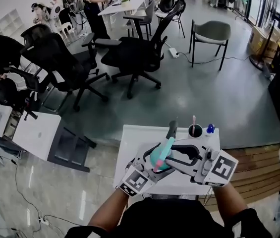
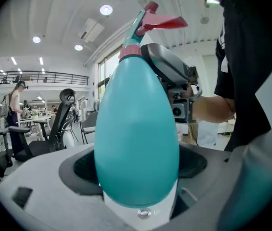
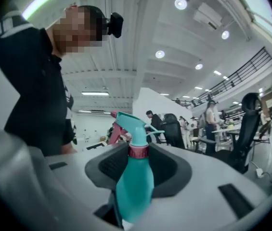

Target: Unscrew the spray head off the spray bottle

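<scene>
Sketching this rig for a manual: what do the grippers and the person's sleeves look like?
The left gripper and right gripper are pale grey shells with black-lined jaws. Each carries a cube of black-and-white square markers. The sleeves are black and short.

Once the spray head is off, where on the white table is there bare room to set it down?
The left stretch of the white table, between its left edge and the left gripper, is bare. The far right corner is crowded by the cup and a small blue item.
</scene>
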